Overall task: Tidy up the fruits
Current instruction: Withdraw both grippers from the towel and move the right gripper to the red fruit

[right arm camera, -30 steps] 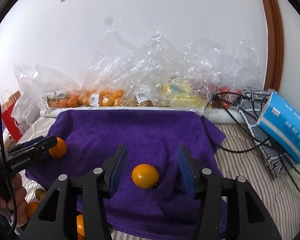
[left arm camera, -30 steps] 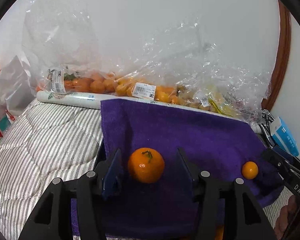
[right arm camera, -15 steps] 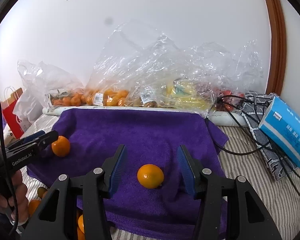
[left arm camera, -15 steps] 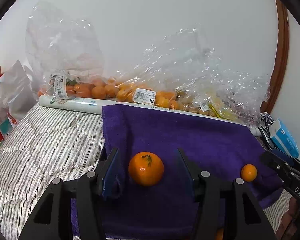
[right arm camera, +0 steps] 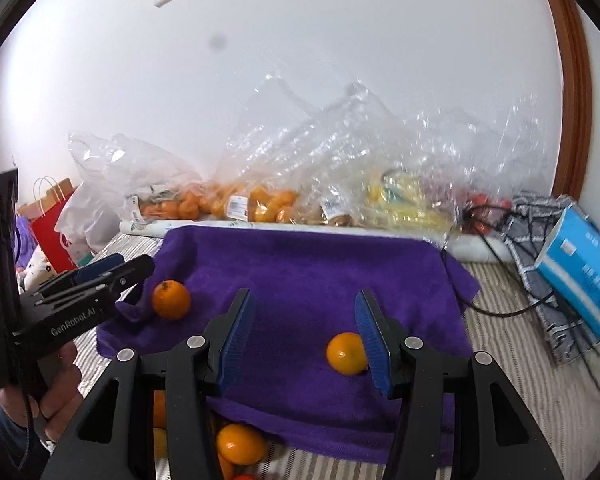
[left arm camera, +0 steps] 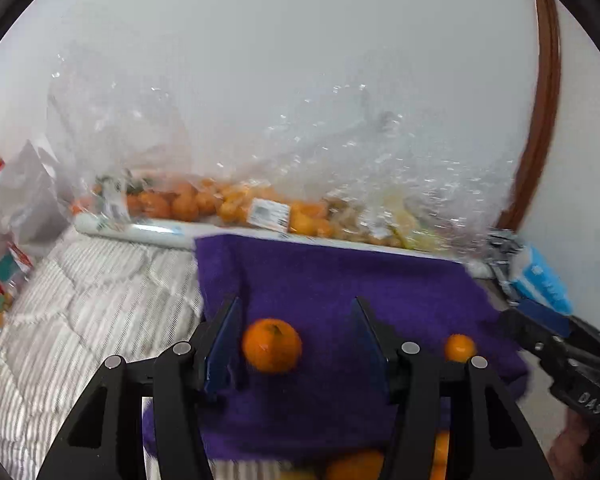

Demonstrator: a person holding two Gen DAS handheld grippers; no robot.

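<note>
A purple towel (left arm camera: 340,280) (right arm camera: 300,264) lies on the striped bed. On it sits a stemmed mandarin (left arm camera: 272,345) (right arm camera: 171,299), lying between the fingers of my left gripper (left arm camera: 296,320) and nearer the left one; the blue pads stand apart from it, open. A smaller orange (right arm camera: 346,354) (left arm camera: 460,347) rests on the towel beside the right finger of my right gripper (right arm camera: 302,312), which is also open with no pad pressing. Each gripper shows in the other's view: the left gripper (right arm camera: 112,276) and the right gripper (left arm camera: 556,344).
Clear plastic bags of oranges (right arm camera: 260,204) and yellow fruit (right arm camera: 404,200) line the wall behind a white roll (left arm camera: 140,232). More oranges (right arm camera: 240,444) lie at the towel's near edge. A blue tissue box (right arm camera: 580,276), cables (right arm camera: 500,240) and a red paper bag (right arm camera: 54,220) flank the bed.
Both grippers have lifted and drawn back a little. The mandarin now sits nearer the left gripper's left finger, and the orange has shifted beside the right gripper's right finger. Jaws unchanged.
</note>
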